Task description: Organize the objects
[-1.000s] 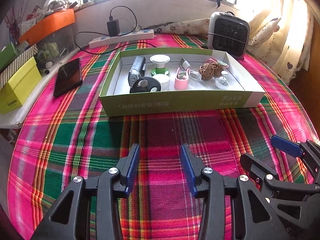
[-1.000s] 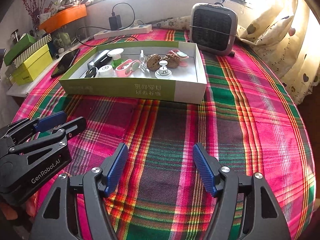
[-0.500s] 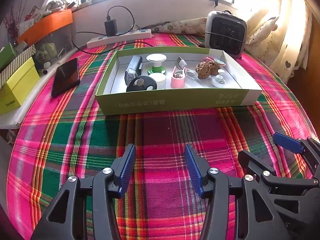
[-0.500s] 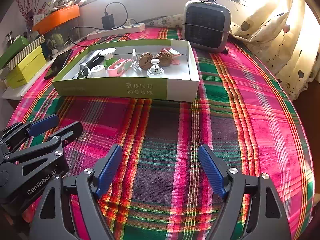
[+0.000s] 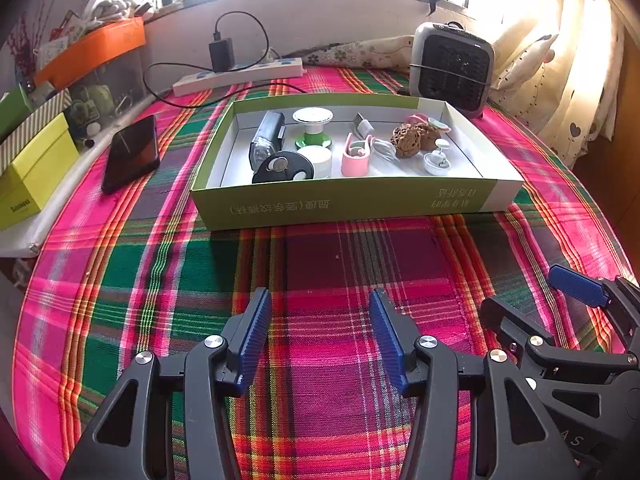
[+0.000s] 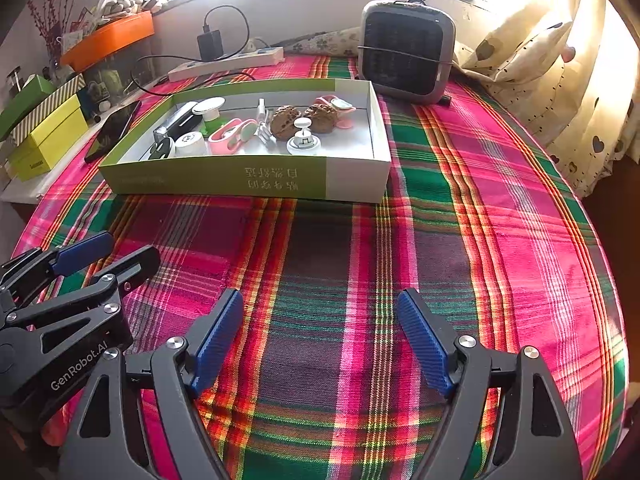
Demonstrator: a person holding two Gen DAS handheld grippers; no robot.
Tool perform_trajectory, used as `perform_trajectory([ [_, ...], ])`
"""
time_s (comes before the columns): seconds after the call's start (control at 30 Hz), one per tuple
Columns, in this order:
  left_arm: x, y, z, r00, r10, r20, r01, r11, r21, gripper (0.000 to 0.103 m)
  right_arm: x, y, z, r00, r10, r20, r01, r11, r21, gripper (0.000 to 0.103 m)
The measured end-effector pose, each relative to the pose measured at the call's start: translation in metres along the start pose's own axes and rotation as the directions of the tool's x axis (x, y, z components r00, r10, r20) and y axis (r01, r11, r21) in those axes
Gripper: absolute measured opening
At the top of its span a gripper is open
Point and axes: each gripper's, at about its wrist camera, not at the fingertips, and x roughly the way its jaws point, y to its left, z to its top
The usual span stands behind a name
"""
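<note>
Both grippers have just been spreading their jaws since the earlier frames, and nothing lies between the blue pads of either one. Now the left gripper [image 5: 318,332] and the right gripper [image 6: 320,336] hover side by side, released, over the near part of a pink, green and red plaid cloth [image 6: 460,220], both angled downward. Farther away, toward the middle of the cloth, sits a shallow green and white box [image 5: 348,200], well apart from both grippers. Its long axis runs left to right across the scene, with one long printed wall facing the grippers. Small objects lie gathered inside it: a black and silver torch-like item [image 5: 266,138] at the left, pointing near to far; a white-topped green spool [image 5: 313,128] beside it; a black oval fob [image 5: 282,166] near the front wall; a pink clip [image 5: 355,156] in the middle; two brown wrinkled walnuts [image 6: 285,122] right of centre; and a white knob on a round base [image 6: 303,140] toward the right end. A black phone [image 5: 130,152] lies on the cloth left of the box. A grey fan heater [image 6: 406,50] stands beyond the box's far right corner. A white power strip [image 5: 240,74] lies along the far edge.
</note>
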Motion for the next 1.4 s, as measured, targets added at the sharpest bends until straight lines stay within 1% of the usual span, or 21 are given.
perform_trajectory([
  [0.2, -0.0001, -0.0002, 0.0, 1.0, 0.0, 0.0, 0.0, 1.0, 0.0, 0.049, -0.0003, -0.0018, 0.0, 1.0, -0.008, -0.002, 0.008, 1.0, 0.009, 0.081],
  [1.4, 0.0, -0.0011, 0.0003, 1.0, 0.001, 0.0, -0.001, 1.0, 0.0, 0.05, -0.0003, -0.0011, 0.0004, 1.0, -0.008, -0.003, 0.008, 1.0, 0.009, 0.081],
])
